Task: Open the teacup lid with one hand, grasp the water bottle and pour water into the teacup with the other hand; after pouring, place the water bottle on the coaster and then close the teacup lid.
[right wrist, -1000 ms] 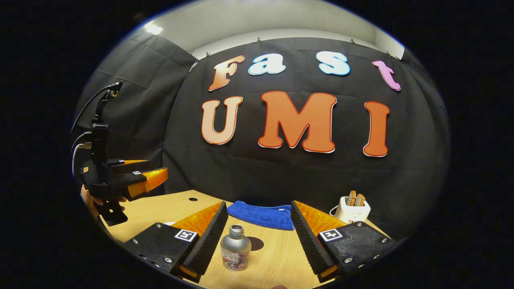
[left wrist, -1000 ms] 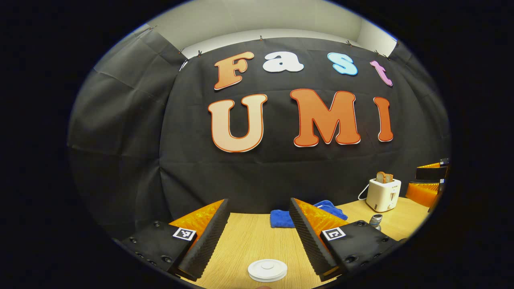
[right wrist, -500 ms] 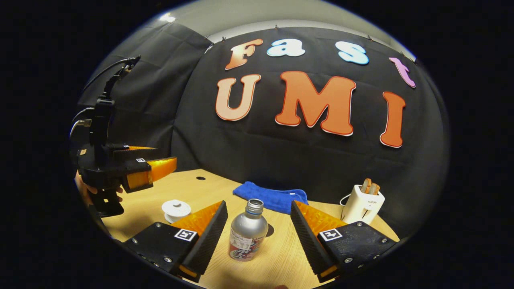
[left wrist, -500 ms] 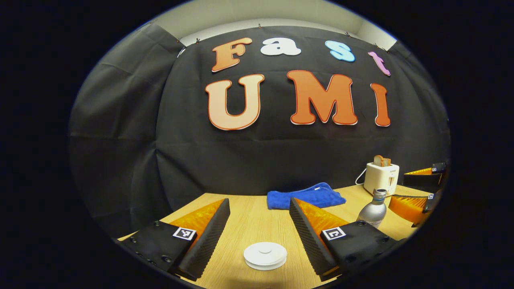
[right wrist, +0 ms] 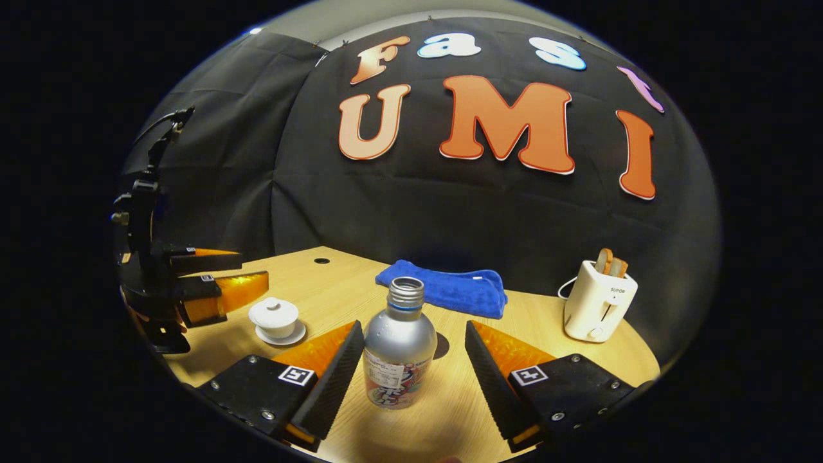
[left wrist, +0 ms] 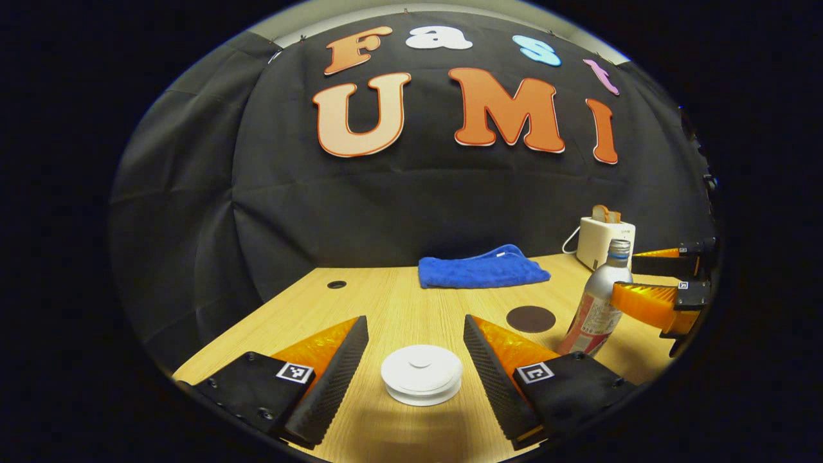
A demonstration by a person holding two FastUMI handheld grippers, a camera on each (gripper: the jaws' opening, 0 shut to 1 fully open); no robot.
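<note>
- Left hand-held gripper (left wrist: 415, 373) is spread wide around the lidded teacup (left wrist: 421, 382), not touching it.
- Right hand-held gripper (right wrist: 411, 370) is spread around the upright water bottle (right wrist: 398, 360); contact is unclear.
- The bottle half hides the coaster (left wrist: 530, 318), mid-tabletop (left wrist: 386, 302).

We see a light wooden tabletop (left wrist: 398, 302) with a small round hole (left wrist: 336, 284) near its back left edge. On it stand a white teacup (right wrist: 274, 316) with its lid on, sitting on a little white saucer (right wrist: 280, 337), and a silver water bottle (right wrist: 399, 352) with no cap, standing upright. We also see a round dark coaster (left wrist: 530, 319) lying flat just beside the bottle, a folded blue cloth (left wrist: 481, 272) at the back by the wall, and a white toaster (right wrist: 596, 301) with bread sticking out of the top, off to the right.
</note>
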